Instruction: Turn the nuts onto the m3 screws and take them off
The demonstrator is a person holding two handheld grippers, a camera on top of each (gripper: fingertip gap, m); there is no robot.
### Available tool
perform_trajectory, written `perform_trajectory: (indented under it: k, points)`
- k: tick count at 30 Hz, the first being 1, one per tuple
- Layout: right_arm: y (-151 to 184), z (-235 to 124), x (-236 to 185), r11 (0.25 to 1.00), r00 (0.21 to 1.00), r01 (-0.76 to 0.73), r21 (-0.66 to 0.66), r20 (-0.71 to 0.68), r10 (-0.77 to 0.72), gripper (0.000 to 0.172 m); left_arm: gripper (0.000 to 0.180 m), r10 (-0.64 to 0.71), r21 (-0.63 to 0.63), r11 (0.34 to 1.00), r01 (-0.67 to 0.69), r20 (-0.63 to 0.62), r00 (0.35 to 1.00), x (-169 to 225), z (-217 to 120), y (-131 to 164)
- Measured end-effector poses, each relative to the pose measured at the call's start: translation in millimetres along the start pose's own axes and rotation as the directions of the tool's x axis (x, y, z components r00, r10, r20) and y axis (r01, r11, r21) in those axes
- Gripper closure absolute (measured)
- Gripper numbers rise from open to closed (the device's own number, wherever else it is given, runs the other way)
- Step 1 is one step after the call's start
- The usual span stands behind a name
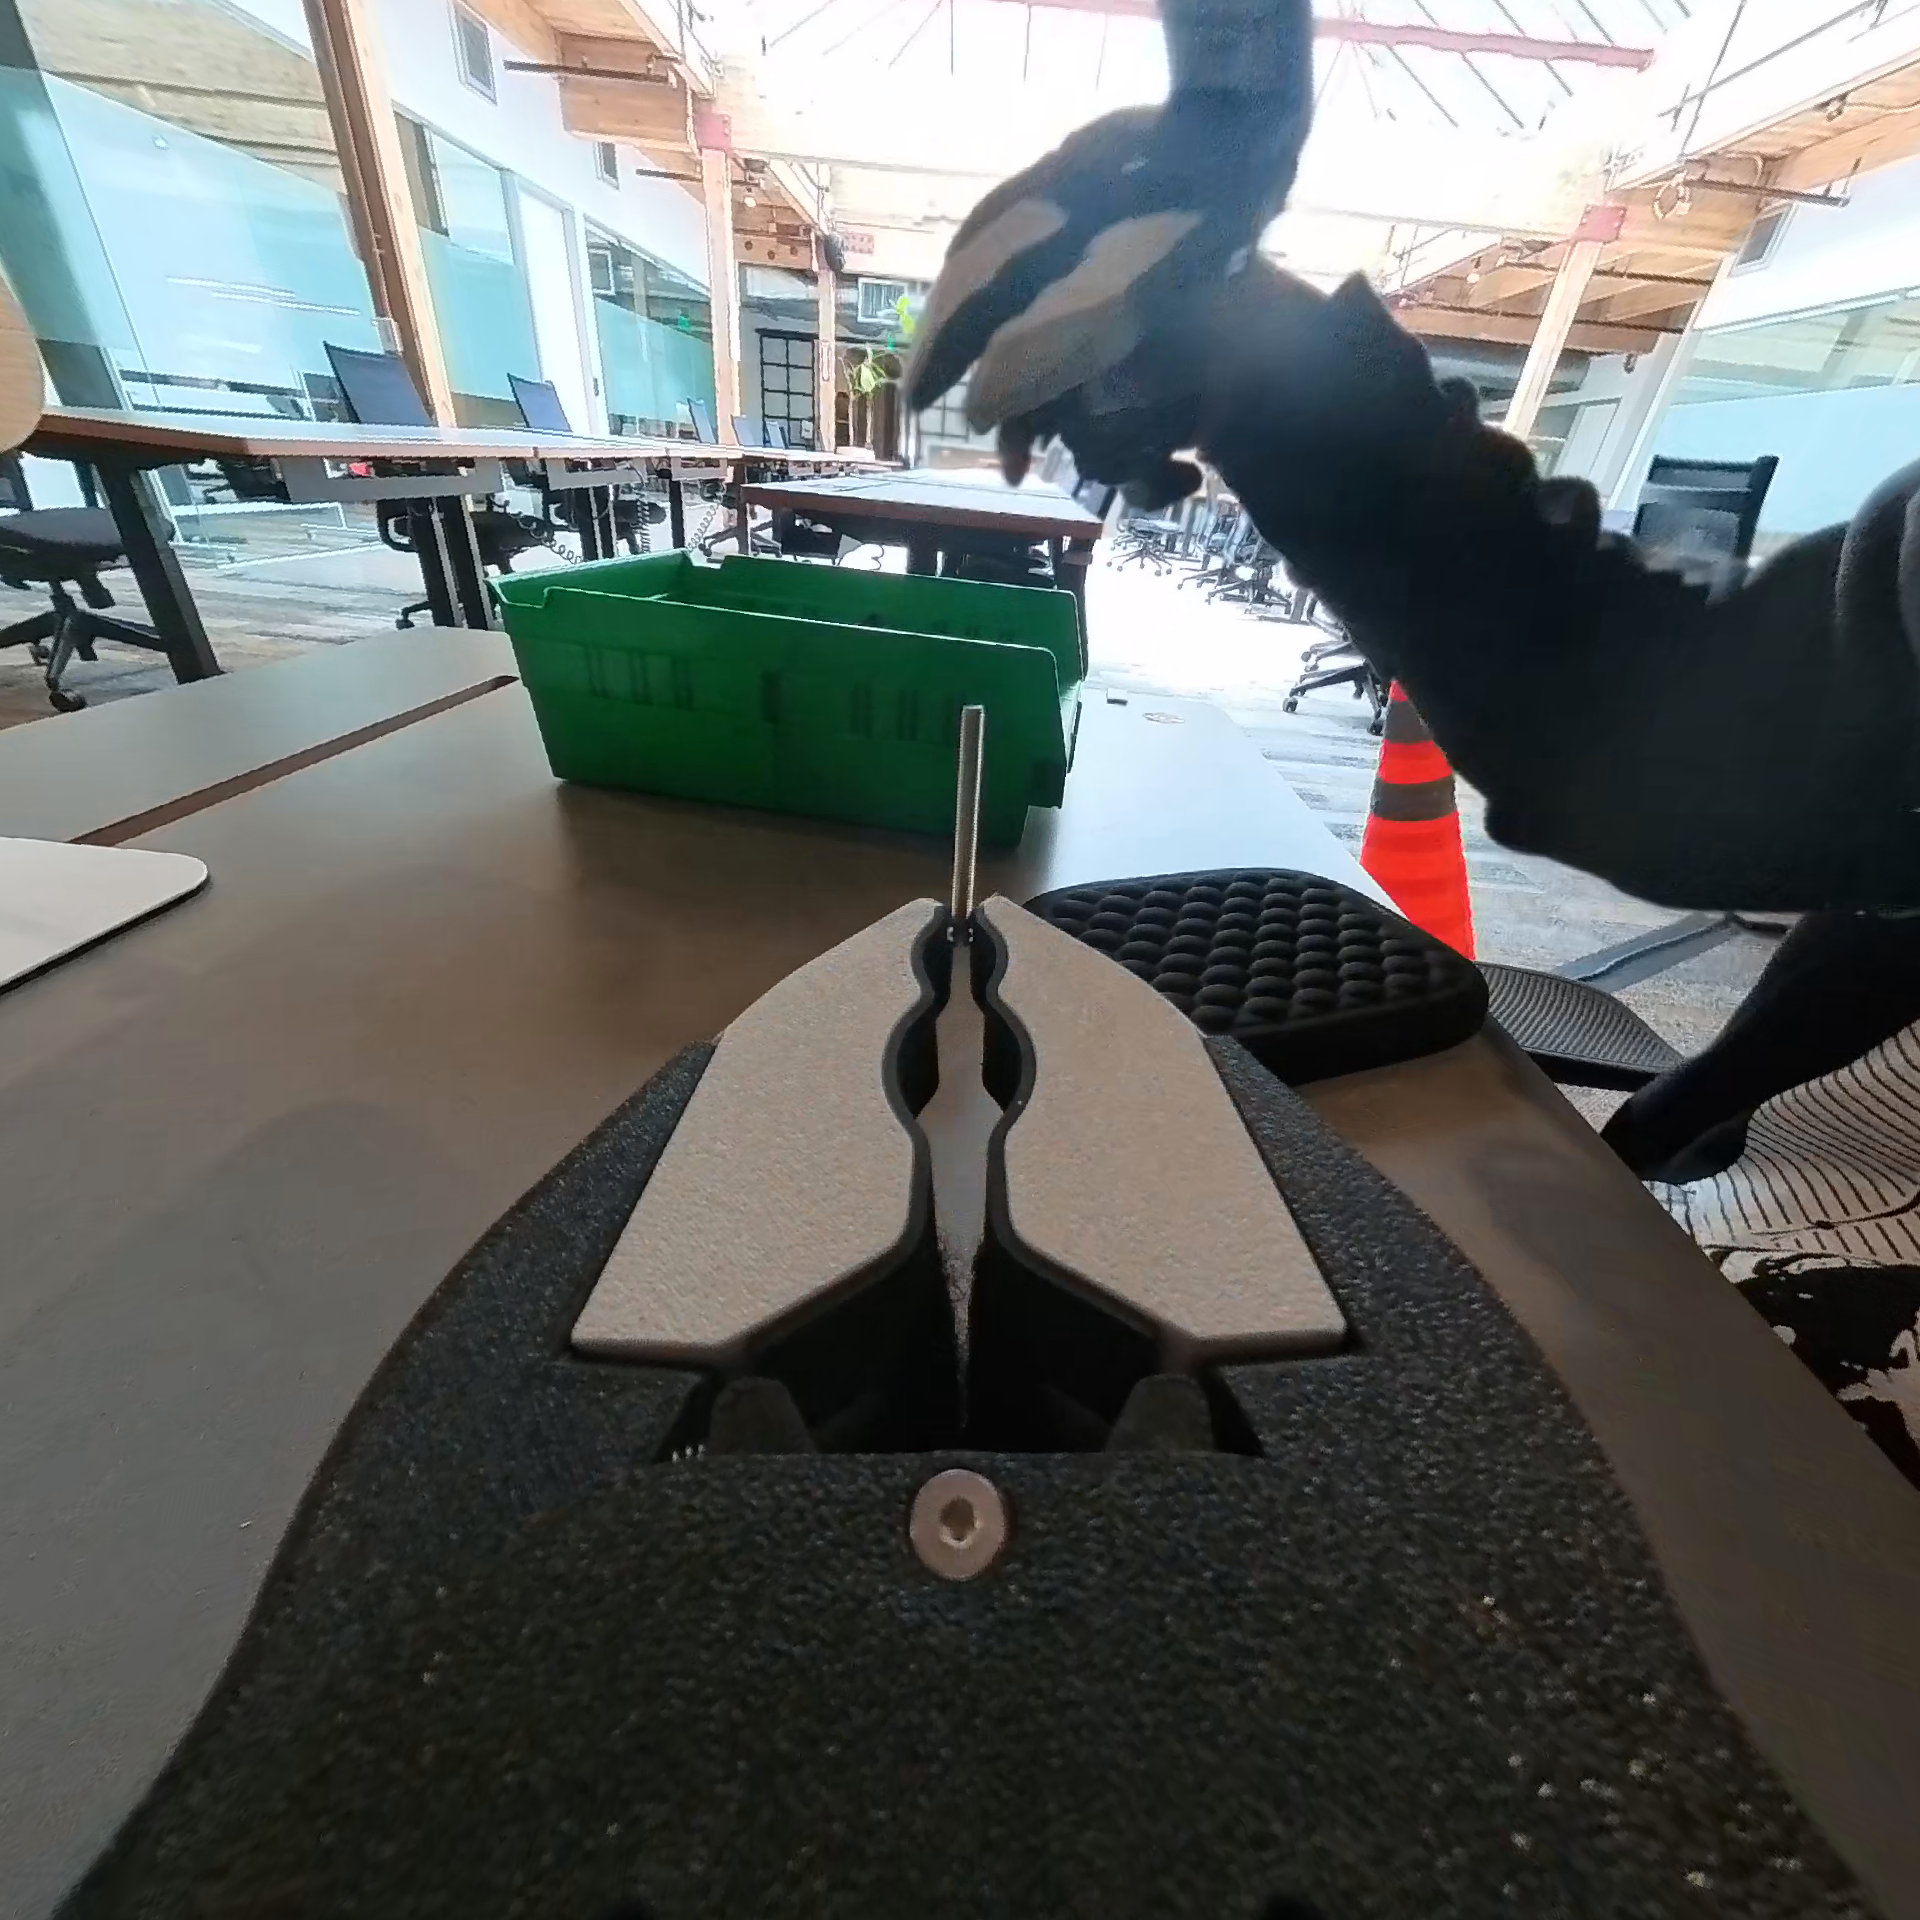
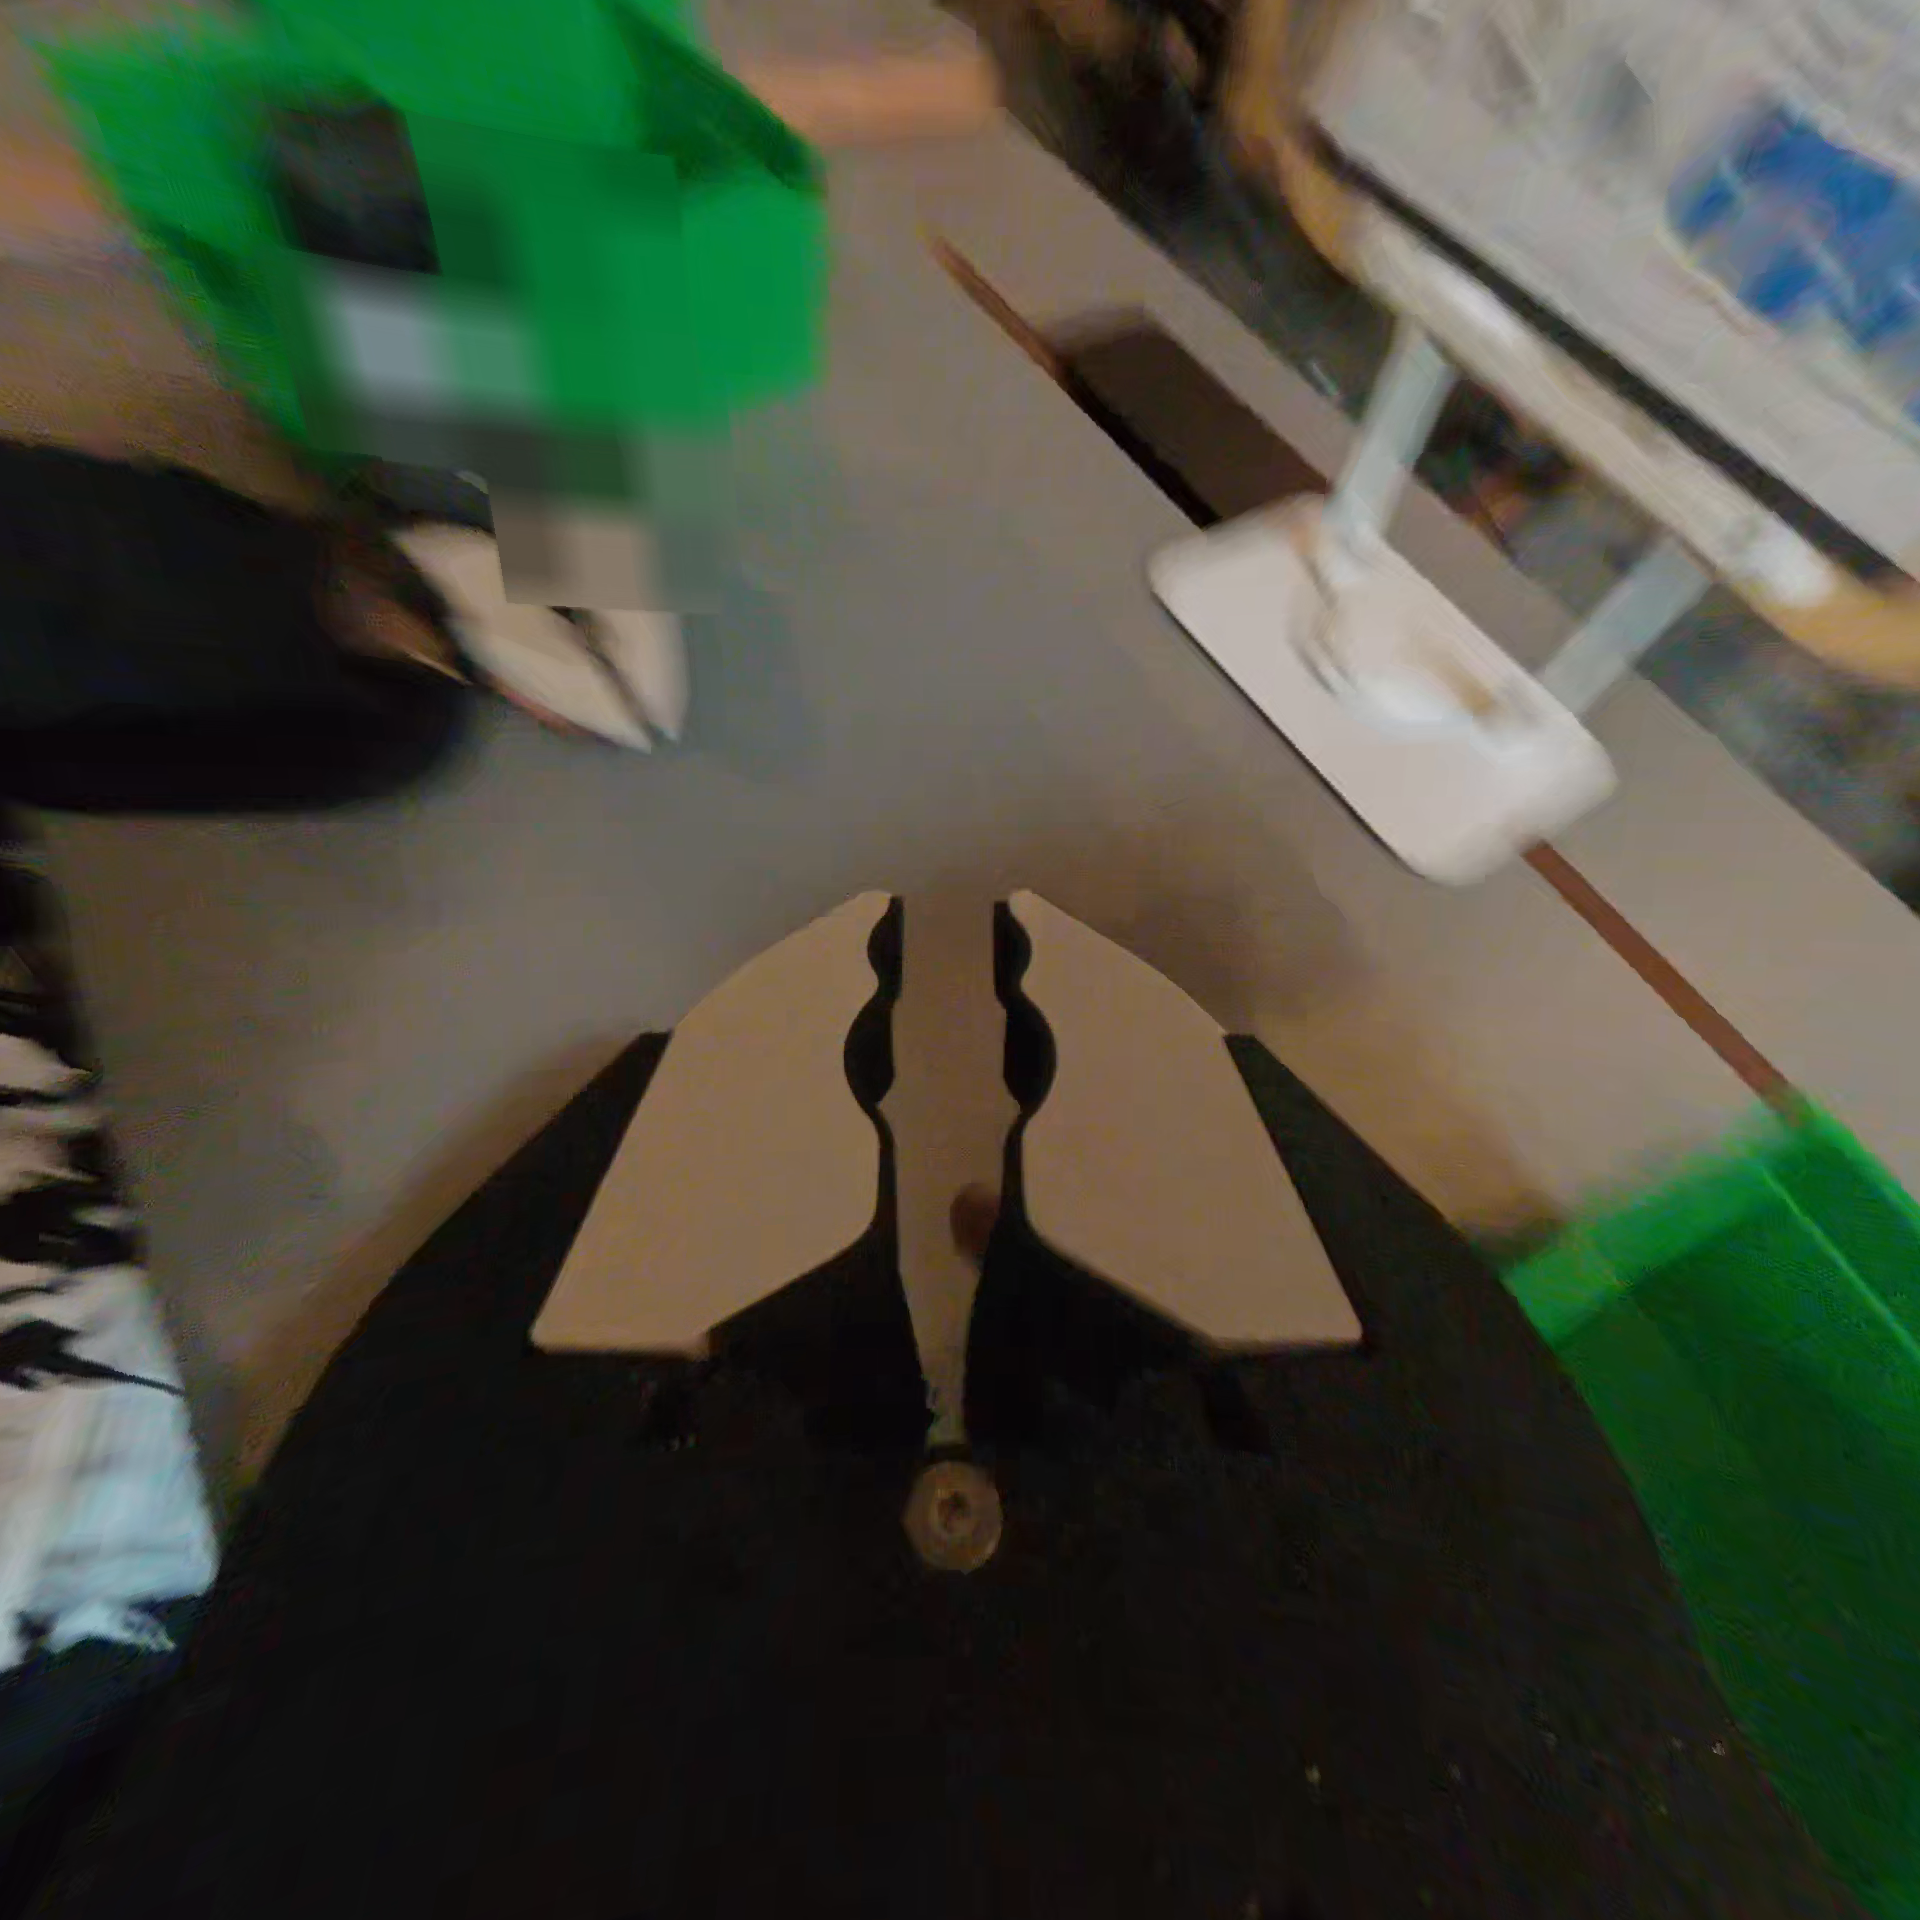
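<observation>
The left gripper (image 1: 964, 920) has its two grey fingertips clenched on the base of a thin, silver, threaded metal screw (image 1: 968, 810), which stands upright out of the tips; the pads press it from both sides. No nut can be made out on its shaft. Behind the screw sits a green plastic bin (image 1: 790, 696) on the dark brown table (image 1: 364, 987), and just to the right of the fingertips lies a black rubbery pad with a dimpled honeycomb surface (image 1: 1257, 956). Higher up and to the right hangs the right gripper (image 1: 997, 343), held by a hand in a black glove (image 1: 1174, 416); an orange traffic cone (image 1: 1418, 831) stands on the floor beyond the table edge.

In the blurred right wrist view the right gripper (image 2: 948, 902) is released, its tips parted over bare table (image 2: 883, 779) with nothing between them. A small dark thing (image 2: 971, 1210) shows deeper in the gap; I cannot tell what it is. The left gripper (image 2: 644, 707) shows to the upper left, a white stand base (image 2: 1382, 707) to the upper right, and another green bin (image 2: 1766, 1403) at the lower right
</observation>
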State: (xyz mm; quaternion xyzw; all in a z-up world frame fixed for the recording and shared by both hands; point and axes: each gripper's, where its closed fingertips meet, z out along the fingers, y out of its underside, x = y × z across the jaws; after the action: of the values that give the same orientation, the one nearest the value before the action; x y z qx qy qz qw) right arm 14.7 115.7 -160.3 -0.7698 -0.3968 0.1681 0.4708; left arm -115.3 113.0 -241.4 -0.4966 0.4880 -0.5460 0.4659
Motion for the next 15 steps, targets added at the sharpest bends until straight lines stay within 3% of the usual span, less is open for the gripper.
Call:
perform_trajectory:
  k: [2,4,9,12,15]
  points:
    - [-23,27,-57,0.993,0.981,0.02,0.119,0.187,-0.043,0.159,0.178,0.002,-0.001,1.0,-0.002,-0.001,1.0,0,0,0]
    - [-24,59,-88,0.991,0.965,0.026,0.132,0.257,-0.06,0.158,0.178,0.004,0.0,1.0,-0.004,-0.001,1.0,0,0,0]
    - [-22,120,-104,0.99,0.963,-0.001,0.143,0.267,-0.037,0.157,0.178,0.006,0.001,1.0,-0.006,-0.001,1.0,1,0,0]
    - [-18,134,-103,0.991,0.967,0.017,0.135,0.251,-0.051,0.156,0.178,0.002,0.002,1.0,-0.002,-0.003,1.0,0,0,0]
    - [-20,136,-102,0.988,0.967,0.017,0.155,0.25,-0.056,0.166,0.178,-0.003,0.001,1.0,0.003,-0.005,1.0,0,0,0]
